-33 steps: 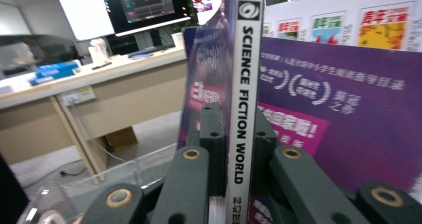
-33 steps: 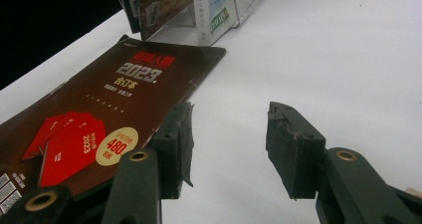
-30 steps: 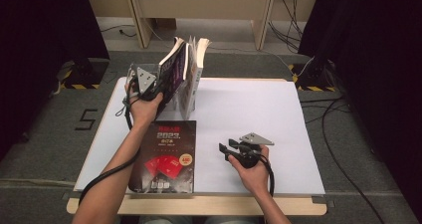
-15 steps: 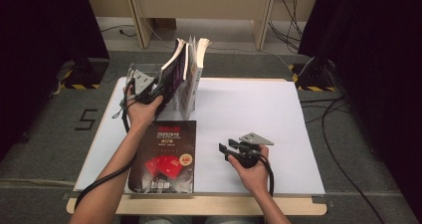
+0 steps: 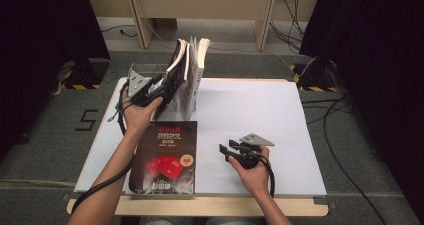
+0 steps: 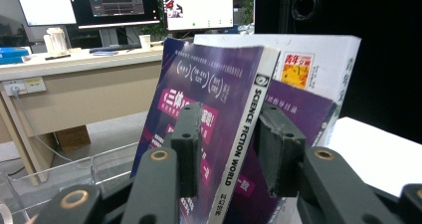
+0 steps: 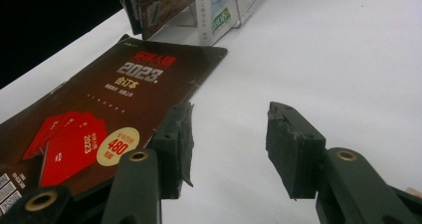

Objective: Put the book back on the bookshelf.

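While the white table (image 5: 250, 115) spreads across most of the high view, its left half carries all the things on it. Largest of these is the dark book (image 5: 167, 157) lying flat at the near left, its cover with red cards and "2023" facing up; the right gripper view shows the same book (image 7: 94, 109) just left of that gripper's own jaws.

At the far left stands a clear book stand (image 5: 192, 102) with a few books leaning in it. The purple book (image 5: 172, 80) is the leftmost of them, tilted toward the left, with a white book (image 5: 202, 60) upright just to its right. In the left gripper view the purple book (image 6: 219, 119) shows its spine, printed "SCIENCE FICTION WORLD", running up between the two black jaws — one pad on the front cover, the other on the back side, both touching. Behind it stand the white book (image 6: 308, 59) and another purple cover.

So the left gripper (image 5: 162, 82) is at the far left of the table, pinching the purple book at its near edge, with the hand (image 5: 140, 112) just nearer.

Well apart, the right gripper (image 5: 231, 150) rests at the near middle of the table, just right of the dark book — its jaws spread with only bare table between them, pointing left.
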A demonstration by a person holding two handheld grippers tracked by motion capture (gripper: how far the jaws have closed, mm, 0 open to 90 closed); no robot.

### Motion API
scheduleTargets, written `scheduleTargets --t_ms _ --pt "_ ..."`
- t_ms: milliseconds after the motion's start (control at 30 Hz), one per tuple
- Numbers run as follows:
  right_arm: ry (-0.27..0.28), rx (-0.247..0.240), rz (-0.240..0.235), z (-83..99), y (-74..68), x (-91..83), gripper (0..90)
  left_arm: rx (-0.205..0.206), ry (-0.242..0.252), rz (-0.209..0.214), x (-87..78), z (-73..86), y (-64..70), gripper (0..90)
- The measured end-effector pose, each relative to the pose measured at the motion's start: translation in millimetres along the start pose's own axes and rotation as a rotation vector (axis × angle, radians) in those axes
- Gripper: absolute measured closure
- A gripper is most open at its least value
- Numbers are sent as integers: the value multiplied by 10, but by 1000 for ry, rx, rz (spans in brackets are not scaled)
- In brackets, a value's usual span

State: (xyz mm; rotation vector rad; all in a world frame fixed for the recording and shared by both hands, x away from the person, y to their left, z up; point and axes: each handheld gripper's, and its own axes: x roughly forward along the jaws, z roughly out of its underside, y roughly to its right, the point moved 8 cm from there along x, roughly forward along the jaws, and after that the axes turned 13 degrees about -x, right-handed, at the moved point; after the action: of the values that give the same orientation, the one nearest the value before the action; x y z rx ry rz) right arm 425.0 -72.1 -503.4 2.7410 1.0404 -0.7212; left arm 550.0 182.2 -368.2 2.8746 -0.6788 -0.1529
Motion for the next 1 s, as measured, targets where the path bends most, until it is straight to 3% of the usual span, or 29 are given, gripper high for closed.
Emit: scheduleTargets --t_ms 200,333,467,667,900,1000 --pt "0 1 1 1 -1 -2 534 -37 27 18 -77 -64 13 600" --pt "-1 -2 0 2 -2 2 534 -54 55 9 -131 -149 -9 586" --pt "-3 0 -1 2 -11 4 534 -44 40 -10 -143 -153 -59 578" --pt "-6 -2 -2 7 -17 13 534 -34 3 -7 -145 -37 -27 509" --pt "-5 -1 -2 7 -20 14 534 10 -60 32 -119 171 175 385" --pt "-5 -1 -2 7 -21 11 533 22 -70 29 -109 248 238 344"
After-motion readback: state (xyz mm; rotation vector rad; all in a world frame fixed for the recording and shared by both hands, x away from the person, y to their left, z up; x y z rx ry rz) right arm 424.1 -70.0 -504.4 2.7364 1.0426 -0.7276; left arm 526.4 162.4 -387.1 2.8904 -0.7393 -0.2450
